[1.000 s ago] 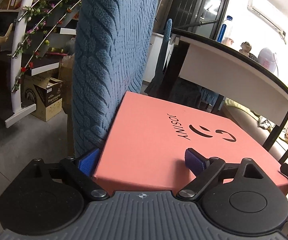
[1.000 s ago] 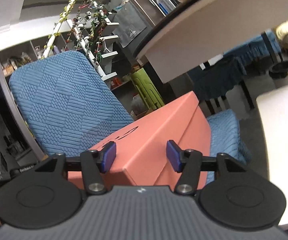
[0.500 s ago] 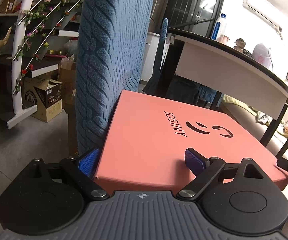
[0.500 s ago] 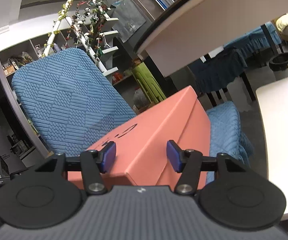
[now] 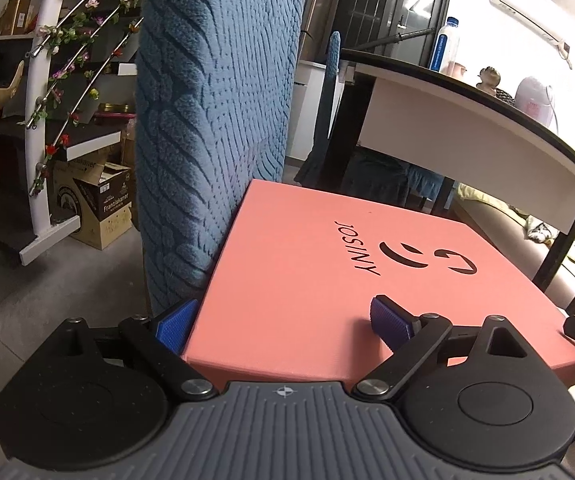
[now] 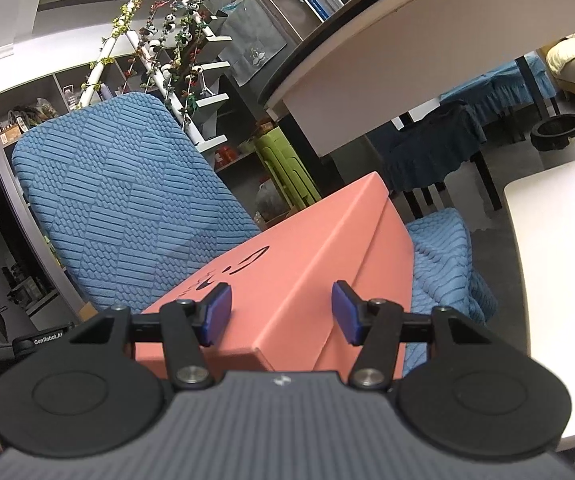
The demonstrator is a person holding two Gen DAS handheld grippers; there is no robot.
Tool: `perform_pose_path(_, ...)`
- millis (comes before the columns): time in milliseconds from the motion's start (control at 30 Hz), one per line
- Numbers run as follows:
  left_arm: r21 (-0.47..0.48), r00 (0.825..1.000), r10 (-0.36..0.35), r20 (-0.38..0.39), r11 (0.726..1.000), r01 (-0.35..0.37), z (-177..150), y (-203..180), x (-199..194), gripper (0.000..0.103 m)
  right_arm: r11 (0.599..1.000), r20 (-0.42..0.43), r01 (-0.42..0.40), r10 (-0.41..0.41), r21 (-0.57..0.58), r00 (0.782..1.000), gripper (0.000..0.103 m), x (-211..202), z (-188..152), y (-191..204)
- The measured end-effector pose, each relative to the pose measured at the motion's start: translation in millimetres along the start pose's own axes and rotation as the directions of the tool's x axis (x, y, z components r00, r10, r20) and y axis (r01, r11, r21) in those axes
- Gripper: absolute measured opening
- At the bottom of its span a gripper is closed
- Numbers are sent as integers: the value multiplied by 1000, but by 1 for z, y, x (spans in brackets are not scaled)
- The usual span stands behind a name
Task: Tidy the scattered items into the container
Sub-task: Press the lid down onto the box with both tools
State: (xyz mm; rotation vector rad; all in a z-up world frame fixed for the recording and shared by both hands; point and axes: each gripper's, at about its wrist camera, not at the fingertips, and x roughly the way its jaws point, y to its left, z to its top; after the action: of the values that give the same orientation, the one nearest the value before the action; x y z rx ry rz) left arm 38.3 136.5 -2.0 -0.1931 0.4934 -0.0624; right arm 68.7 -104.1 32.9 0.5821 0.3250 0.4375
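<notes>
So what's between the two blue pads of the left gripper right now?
In the left wrist view, the near corner of the pink JOSINY box sits between the left gripper's pads: one beside the box's side, by the blue chair back, the other over the lid.

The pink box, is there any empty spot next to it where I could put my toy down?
Beside the pink box, a strip of blue chair seat shows bare toward the white table, whose top also looks bare. The other side is crowded: the box presses against the chair back. Both grippers' fingers straddle the near corners.
</notes>
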Motion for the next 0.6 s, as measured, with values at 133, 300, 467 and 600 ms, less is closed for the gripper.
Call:
perform_pose_path(133,24,1000,8,0,1000,-8,-1,-4,4,94,1000,3,10,-10,-11,1000,56,3,-1,-2)
perform_pose_path(300,31,1000,16,-18,999,-15,-3,-4,8,94,1000,-4,24,-24,-20,1000,56,7,-2,-5)
perform_pose_path(467,29,999,29,-42,999,-27,-5,-3,12,94,999,-18,38,-39,-36,999,55,9,-3,-5)
perform_pose_path(600,16,998,45,-49,999,-45,-3,-5,8,93,996,-19,53,-54,-69,998,55,6,-2,-1)
